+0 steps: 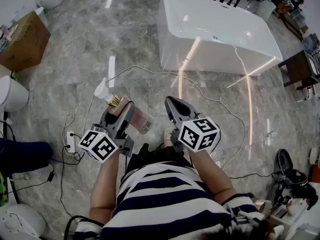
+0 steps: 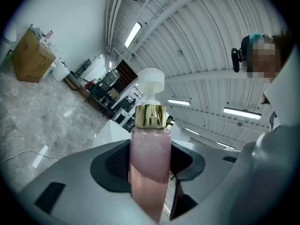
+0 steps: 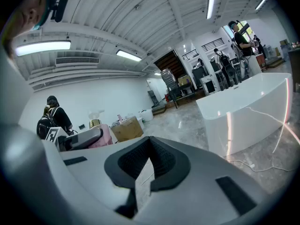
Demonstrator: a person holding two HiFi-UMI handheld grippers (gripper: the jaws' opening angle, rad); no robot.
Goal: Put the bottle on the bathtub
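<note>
The bottle is pink with a gold collar and a white pump top. My left gripper is shut on its body and holds it low over the floor, pump pointing far left. In the left gripper view the bottle stands upright between the dark pads of the left gripper. The white bathtub stands on the floor well ahead, to the right. My right gripper is shut with nothing in it, its pads touching in the right gripper view, where the bathtub is at the right.
A white cable loops over the grey marble floor between me and the tub, and a power strip lies at the left. A cardboard box sits far left. A dark side table stands right of the tub. People stand behind it.
</note>
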